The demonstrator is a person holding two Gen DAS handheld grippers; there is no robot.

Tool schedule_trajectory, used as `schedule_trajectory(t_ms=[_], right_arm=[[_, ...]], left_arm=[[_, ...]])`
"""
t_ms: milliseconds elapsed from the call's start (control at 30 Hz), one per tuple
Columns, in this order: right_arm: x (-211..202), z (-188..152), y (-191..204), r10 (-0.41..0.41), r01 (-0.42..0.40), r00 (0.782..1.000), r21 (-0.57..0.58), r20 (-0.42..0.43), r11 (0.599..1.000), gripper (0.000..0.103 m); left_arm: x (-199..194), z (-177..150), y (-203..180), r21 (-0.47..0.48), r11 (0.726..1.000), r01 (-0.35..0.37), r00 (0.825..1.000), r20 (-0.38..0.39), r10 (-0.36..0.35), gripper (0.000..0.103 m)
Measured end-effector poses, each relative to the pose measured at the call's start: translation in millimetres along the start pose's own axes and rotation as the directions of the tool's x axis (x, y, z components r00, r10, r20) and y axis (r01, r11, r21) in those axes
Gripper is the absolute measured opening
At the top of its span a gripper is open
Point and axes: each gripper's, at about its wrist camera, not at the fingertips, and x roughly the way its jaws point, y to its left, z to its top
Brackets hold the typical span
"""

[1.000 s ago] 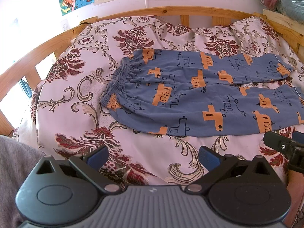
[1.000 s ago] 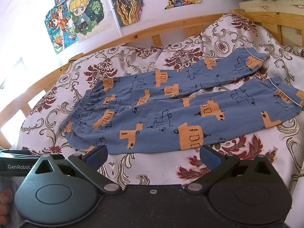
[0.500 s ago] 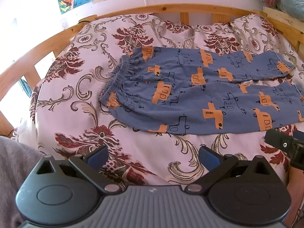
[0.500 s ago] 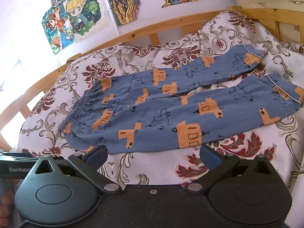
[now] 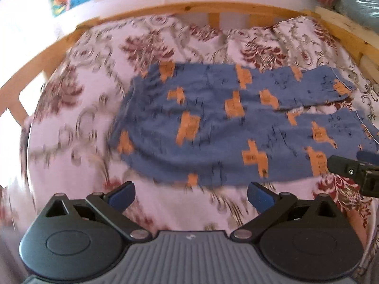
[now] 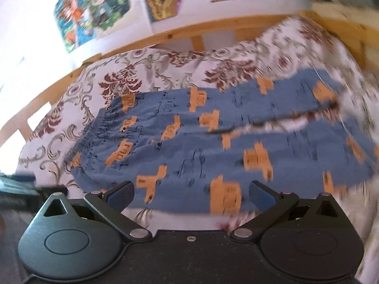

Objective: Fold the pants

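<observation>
Left wrist: blue pants [image 5: 213,127] with orange prints lie flat, unfolded.

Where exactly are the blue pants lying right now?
The pants lie spread flat mid-bed on the floral bedspread, waistband toward the left, legs running right, just beyond both open grippers.

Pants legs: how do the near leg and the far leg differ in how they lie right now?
The near leg lies closest to both grippers, its edge by the right gripper; the far leg lies beyond it, toward the wooden bed rail. The legs touch near the waistband but part toward the cuffs, bedspread showing between. Both lie flat and unfolded, same blue cloth with orange prints.
</observation>
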Motion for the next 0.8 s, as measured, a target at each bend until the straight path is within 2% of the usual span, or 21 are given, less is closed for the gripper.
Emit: schedule_trajectory(t_ms=[67,167,233,267,333,433,500,567,733,800], right_arm=[[14,16,-3,0.012,-0.012,1.000,-0.052,-0.003,0.999,0.102],[40,38,-9,0.021,-0.022,1.000,-0.102,-0.013,0.995,0.102],[60,53,-13,0.032,-0.034,0.999,-0.140,-0.018,0.990,0.102],[70,60,-14,0.034,-0.037,0.999,-0.163,-0.020,0.986,0.102],[93,74,-16,0.041,-0.045,0.999,-0.214,-0.023,0.976,0.102],[126,98,-15,0.075,-0.084,0.996,-0.292,-0.040,0.953,0.102],[146,114,-11,0.114,-0.130,0.991,-0.346,-0.065,0.929,0.102],[169,134,-6,0.153,-0.172,0.985,-0.398,-0.080,0.901,0.102],[230,183,1,0.219,-0.252,0.968,-0.467,-0.125,0.847,0.101],[252,199,-1,0.222,-0.264,0.964,-0.485,-0.145,0.833,0.095]], left_arm=[[10,23,10,0.060,0.998,0.014,1.000,0.006,-0.014,0.103],[29,59,29,0.097,0.995,0.014,0.999,0.032,-0.017,0.103],[46,84,45,0.117,0.992,0.048,0.996,0.065,-0.056,0.103],[57,97,52,0.138,0.989,0.061,0.994,0.077,-0.073,0.103],[80,116,61,0.187,0.981,0.044,0.996,0.070,-0.058,0.103],[111,148,71,0.284,0.958,0.045,0.995,0.078,-0.069,0.103],[129,168,79,0.353,0.935,0.036,0.992,0.101,-0.076,0.103],[145,184,87,0.428,0.902,0.064,0.987,0.105,-0.120,0.103],[185,217,108,0.540,0.820,0.192,0.969,0.028,-0.245,0.102],[199,228,113,0.570,0.786,0.238,0.961,-0.021,-0.276,0.096]])
